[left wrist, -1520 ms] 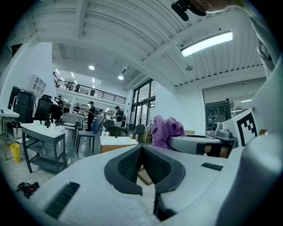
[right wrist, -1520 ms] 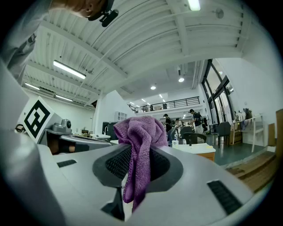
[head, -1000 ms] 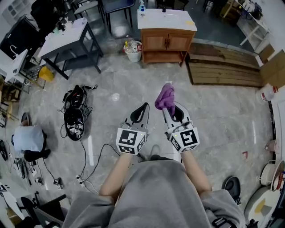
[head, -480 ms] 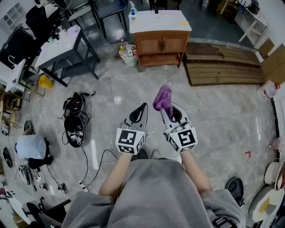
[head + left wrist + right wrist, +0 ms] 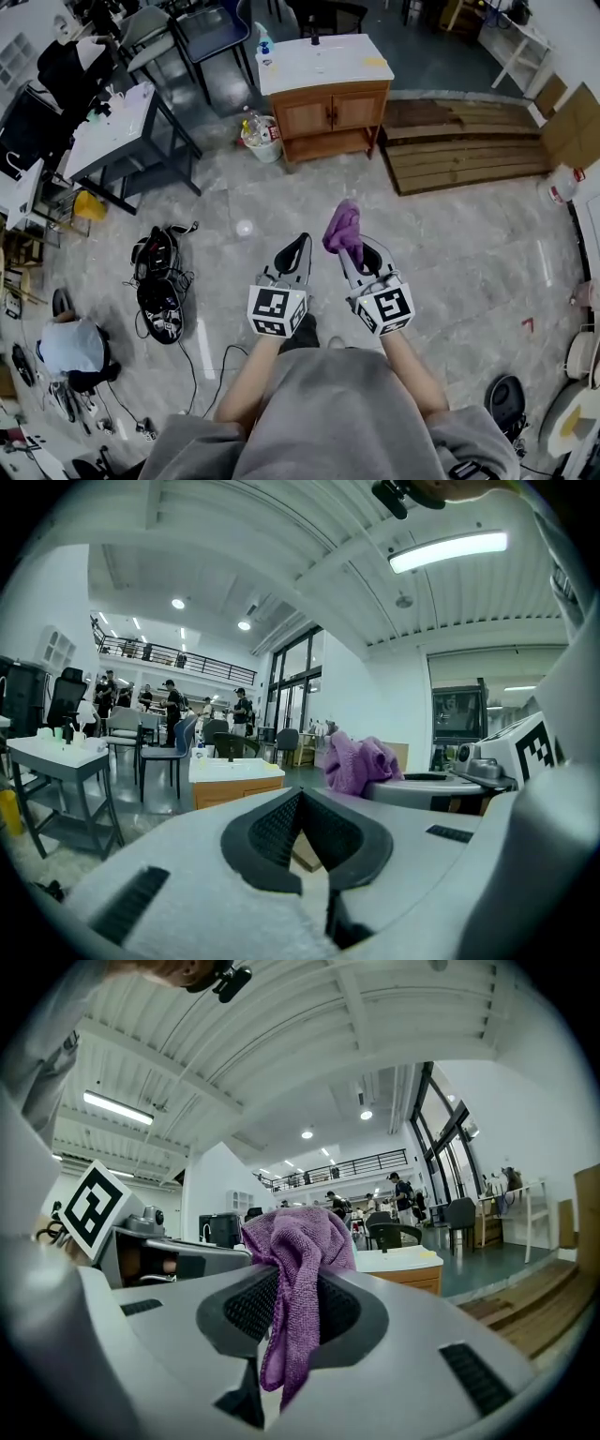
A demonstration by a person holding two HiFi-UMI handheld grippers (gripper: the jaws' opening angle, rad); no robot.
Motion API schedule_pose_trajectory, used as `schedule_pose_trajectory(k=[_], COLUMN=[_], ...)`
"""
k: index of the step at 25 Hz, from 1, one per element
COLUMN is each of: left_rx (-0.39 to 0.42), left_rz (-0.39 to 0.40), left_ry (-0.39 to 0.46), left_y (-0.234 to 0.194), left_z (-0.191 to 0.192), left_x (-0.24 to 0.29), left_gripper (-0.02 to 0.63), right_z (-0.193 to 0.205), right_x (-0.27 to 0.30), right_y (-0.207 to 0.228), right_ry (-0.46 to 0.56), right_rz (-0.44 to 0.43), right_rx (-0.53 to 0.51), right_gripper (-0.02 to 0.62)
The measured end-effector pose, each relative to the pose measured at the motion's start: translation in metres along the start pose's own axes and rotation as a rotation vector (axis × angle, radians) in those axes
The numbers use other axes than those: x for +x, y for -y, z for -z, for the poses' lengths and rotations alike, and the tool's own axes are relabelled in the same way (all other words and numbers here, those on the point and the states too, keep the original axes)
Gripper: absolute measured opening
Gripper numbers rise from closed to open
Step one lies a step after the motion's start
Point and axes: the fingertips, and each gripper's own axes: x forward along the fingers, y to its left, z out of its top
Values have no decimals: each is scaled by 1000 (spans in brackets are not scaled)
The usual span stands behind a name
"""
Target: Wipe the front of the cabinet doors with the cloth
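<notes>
Across the grey floor (image 5: 469, 244), well ahead of the person, the wooden cabinet (image 5: 323, 142) stands with both doors (image 5: 354, 110) shut and nothing near them, so I judge no wiping has begun: the approach and all the wiping are left. Nearer the body, the left gripper (image 5: 298, 244) has its jaws pressed together on nothing. The right gripper (image 5: 354, 251) beside it clamps the purple cloth (image 5: 298, 1241), which bunches above the jaws and hangs between them.
</notes>
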Motion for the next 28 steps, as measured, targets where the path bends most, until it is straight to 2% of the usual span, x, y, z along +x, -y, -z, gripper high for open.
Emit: schedule_pose_trajectory(k=[17,28], left_rx=[-20,-53], left_rz=[118,182], left_ry=[-25,-42], left_y=[-120,-157], left_z=[-10,-5], left_x=[63,112], left_gripper=[6,8], right_z=[3,8], right_x=[129,175], right_y=[7,31], right_ry=[-42,-63], right_rz=[137,203], right_rx=[26,18], right_gripper=[77,77])
